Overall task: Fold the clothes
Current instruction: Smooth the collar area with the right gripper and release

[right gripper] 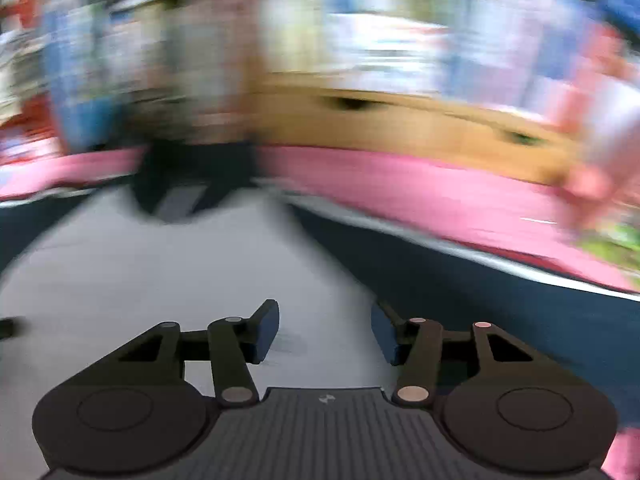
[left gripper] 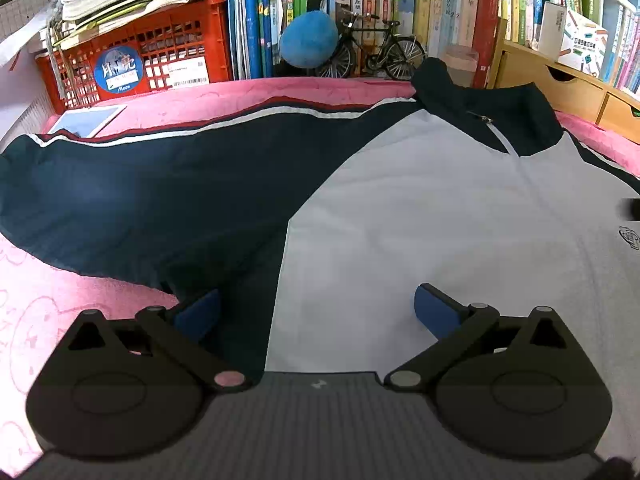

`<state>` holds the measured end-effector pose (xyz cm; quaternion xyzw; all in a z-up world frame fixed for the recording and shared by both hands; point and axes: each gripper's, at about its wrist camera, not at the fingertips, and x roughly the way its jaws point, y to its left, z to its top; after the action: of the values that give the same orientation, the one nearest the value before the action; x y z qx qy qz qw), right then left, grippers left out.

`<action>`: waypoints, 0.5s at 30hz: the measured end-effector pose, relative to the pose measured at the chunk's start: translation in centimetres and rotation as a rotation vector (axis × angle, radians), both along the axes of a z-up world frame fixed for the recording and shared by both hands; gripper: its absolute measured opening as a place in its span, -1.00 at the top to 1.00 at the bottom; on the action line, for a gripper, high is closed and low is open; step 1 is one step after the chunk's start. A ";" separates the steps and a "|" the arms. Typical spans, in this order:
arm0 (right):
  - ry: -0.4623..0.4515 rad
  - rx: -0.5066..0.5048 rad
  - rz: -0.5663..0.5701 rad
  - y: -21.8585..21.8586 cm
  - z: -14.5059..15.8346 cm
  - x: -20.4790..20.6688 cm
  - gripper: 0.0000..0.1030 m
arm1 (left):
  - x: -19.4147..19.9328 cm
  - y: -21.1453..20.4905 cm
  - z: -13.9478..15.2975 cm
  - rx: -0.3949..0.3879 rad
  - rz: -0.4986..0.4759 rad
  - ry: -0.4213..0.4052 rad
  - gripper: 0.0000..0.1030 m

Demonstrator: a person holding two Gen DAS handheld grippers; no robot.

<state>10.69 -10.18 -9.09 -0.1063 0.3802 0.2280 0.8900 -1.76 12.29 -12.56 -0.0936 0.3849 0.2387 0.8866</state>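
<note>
A jacket lies flat, front up, on a pink blanket [left gripper: 60,304]. Its body is white [left gripper: 440,208], and its collar [left gripper: 492,112] and sleeves are navy. One navy sleeve [left gripper: 140,200], edged with white and red stripes, stretches out to the left. My left gripper [left gripper: 314,300] stands wide open just above the seam where that sleeve meets the white body, with nothing between its fingers. The right wrist view is blurred. In it my right gripper [right gripper: 325,312] hovers over the white body [right gripper: 160,260] beside the other navy sleeve [right gripper: 460,280], jaws partly apart and empty.
Behind the blanket stand a red crate [left gripper: 140,60] stacked with papers, a row of books [left gripper: 400,0], a blue plush ball [left gripper: 308,40] and a model bicycle [left gripper: 380,48]. A tablet [left gripper: 88,118] lies at the back left. Wooden drawers [left gripper: 580,88] are at the right.
</note>
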 end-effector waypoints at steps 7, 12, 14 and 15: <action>-0.064 0.023 0.025 9.0 -3.8 5.7 0.27 | -1.1 -0.4 -0.7 0.049 -0.027 -0.078 -1.00; -0.063 0.024 -0.089 8.2 -4.1 15.8 -0.40 | -1.2 -0.5 -0.8 0.054 -0.026 -0.093 -1.00; -0.022 0.024 -0.099 8.1 -3.5 16.9 -0.36 | -1.2 -0.5 -0.9 0.053 -0.026 -0.096 -1.00; -0.040 0.006 -0.093 8.2 -2.9 16.1 -0.19 | -1.2 -0.5 -0.9 0.053 -0.027 -0.098 -1.00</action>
<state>26.82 -1.93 -12.00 -0.0904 0.3663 0.1854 0.9073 -3.00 11.80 -13.47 -0.0766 0.3358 0.2318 0.9097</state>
